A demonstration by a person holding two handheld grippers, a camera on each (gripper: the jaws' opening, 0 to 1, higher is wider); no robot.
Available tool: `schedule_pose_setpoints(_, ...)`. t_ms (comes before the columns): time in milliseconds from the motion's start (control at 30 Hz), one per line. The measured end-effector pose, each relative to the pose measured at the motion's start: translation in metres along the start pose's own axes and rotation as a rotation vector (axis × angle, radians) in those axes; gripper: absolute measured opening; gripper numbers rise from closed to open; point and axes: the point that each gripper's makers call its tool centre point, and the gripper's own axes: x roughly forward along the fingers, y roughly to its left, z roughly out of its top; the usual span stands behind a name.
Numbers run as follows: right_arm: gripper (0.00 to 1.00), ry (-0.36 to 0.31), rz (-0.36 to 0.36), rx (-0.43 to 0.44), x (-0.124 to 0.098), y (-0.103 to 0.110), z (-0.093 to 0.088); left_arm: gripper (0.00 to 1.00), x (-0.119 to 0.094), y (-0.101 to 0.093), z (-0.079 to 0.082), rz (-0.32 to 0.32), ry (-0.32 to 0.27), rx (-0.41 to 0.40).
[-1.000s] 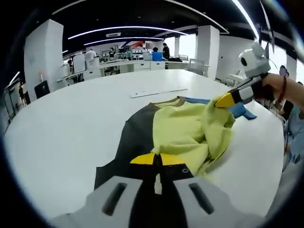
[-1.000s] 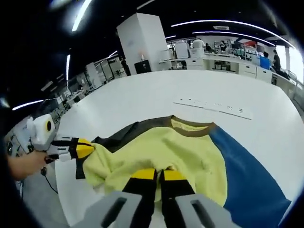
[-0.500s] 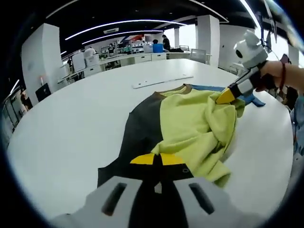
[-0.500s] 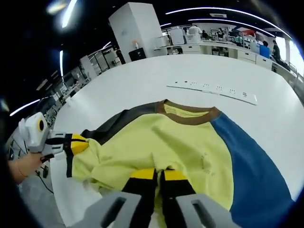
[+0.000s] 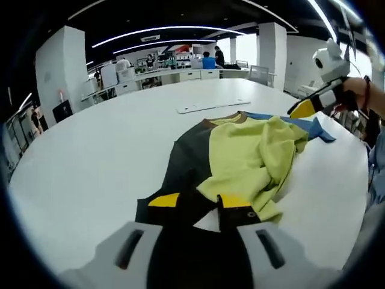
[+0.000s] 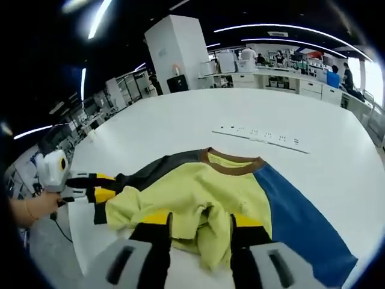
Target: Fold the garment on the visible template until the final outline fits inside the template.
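Grippers, left and right, gape wide over the garment.

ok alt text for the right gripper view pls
Open tongs sit over the crumpled yellow middle of a garment with a dark side and a blue side, spread on a white table. The other tongs are at the garment's dark edge.
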Motion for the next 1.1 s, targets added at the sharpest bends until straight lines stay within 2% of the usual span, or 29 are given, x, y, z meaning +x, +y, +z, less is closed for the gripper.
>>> schedule_pose_setpoints(233,0.40,0.057,-0.017,-0.020,-0.016,-0.006,-0.028,0.32,-0.013,-0.016,-0.003,-0.033,0.001,0.000)
schedule_pose_setpoints(400,0.39,0.070,-0.017,-0.041,-0.021,-0.004,-0.040,0.35,-0.019,-0.036,-0.006,-0.069,0.004,0.003)
schedule_pose_setpoints(600,0.29,0.066,-0.019,-0.104,-0.018,0.000,-0.047,0.36,-0.018,-0.056,-0.018,-0.096,0.033,-0.002)
schedule_pose_setpoints(767,0.22,0.062,-0.028,-0.117,-0.013,-0.002,-0.052,0.34,-0.016,-0.073,-0.032,-0.122,0.065,-0.001)
schedule_pose_setpoints(933,0.17,0.057,-0.030,-0.090,-0.003,-0.005,-0.057,0.32,-0.009,-0.080,-0.044,-0.118,0.097,-0.021)
schedule_pose_setpoints(1100,0.11,0.027,-0.020,-0.020,0.004,-0.006,-0.057,0.23,-0.003,-0.080,-0.044,-0.104,0.093,-0.038)
